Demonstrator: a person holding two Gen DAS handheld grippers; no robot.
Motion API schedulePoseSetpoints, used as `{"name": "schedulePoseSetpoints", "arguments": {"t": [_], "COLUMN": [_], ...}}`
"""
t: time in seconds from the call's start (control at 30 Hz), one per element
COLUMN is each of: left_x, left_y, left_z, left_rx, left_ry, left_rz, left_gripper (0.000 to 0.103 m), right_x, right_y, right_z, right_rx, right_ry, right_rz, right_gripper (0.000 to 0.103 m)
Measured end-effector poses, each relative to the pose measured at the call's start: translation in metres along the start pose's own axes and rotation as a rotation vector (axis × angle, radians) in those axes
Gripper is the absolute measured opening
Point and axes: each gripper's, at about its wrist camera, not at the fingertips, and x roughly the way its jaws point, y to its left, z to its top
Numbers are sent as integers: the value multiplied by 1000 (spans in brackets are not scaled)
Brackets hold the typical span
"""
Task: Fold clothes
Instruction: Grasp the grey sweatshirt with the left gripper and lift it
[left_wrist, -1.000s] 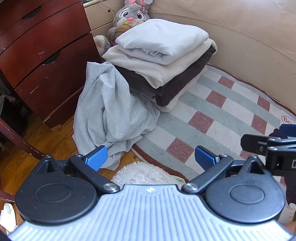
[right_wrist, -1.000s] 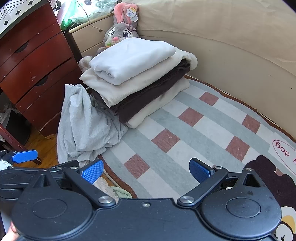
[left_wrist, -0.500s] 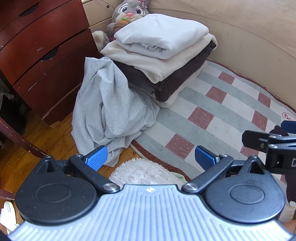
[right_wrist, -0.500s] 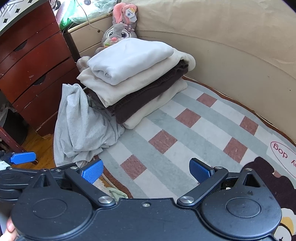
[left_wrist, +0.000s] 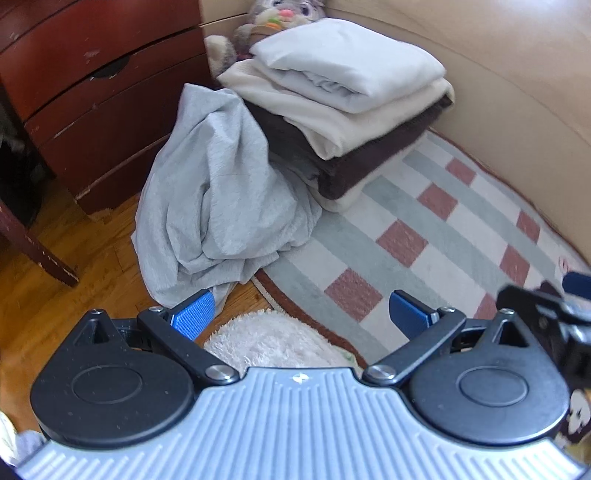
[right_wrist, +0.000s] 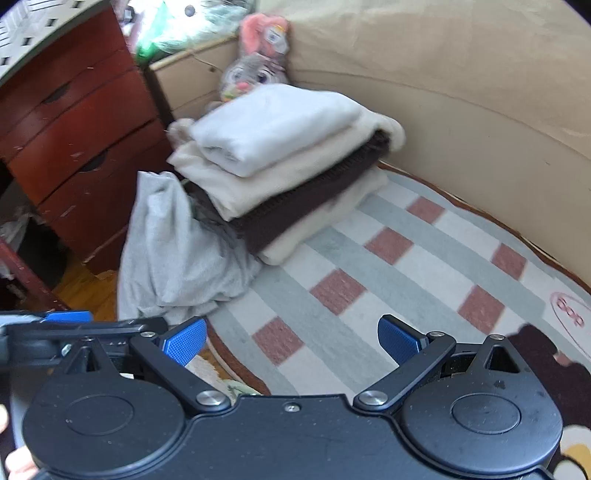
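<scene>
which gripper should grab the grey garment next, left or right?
Probably left. The left gripper is open, with the crumpled grey garment just ahead of its left finger. The right gripper, also open, faces the checked rug, with the garment off to its left.

Pale grey garment (left_wrist: 218, 188), plain, crumpled. Stack (left_wrist: 351, 107) from top: white, cream, dark brown ribbed, cream. Rug (left_wrist: 436, 236): grey-green and white stripes with brick-red squares, brown border; dark brown cartoon figure and pink lettering at its right edge. Plush rabbit (right_wrist: 255, 70): grey with pink ears and nose. Dresser (left_wrist: 92, 92): reddish-brown, scuffed pale in spots. Floor (left_wrist: 59, 302): amber wood. Fluffy mat (left_wrist: 266, 338): off-white. Wall (right_wrist: 461, 96): beige. Left gripper (left_wrist: 301, 314): blue textured pads, black arms, silver ribbed body. Right gripper (right_wrist: 291, 338): blue pads, all-black body.
</scene>
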Motion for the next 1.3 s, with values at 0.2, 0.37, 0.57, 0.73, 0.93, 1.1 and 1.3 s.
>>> {"name": "schedulePoseSetpoints", "arguments": {"t": [0.2, 0.37, 0.57, 0.73, 0.93, 1.1, 1.3], "left_x": [15, 40, 75, 100, 125, 148, 200], "left_y": [20, 65, 90, 109, 106, 86, 104], "left_z": [4, 5, 9, 17, 20, 21, 50], "left_rx": [8, -145, -137, -149, 41, 193, 42], "left_ry": [-50, -15, 1, -30, -112, -137, -64], "left_rz": [113, 9, 42, 25, 12, -39, -176], "left_gripper": [101, 100, 77, 64, 64, 65, 89], "right_x": [2, 5, 24, 45, 69, 80, 92], "right_y": [3, 7, 14, 2, 3, 3, 4], "right_z": [0, -8, -12, -18, -26, -23, -19], "right_rx": [17, 2, 4, 69, 80, 73, 82], "right_ry": [-47, -121, -84, -45, 20, 27, 38], "right_rz": [77, 236, 271, 293, 261, 215, 173], "right_gripper": [101, 101, 98, 82, 73, 73, 73]}}
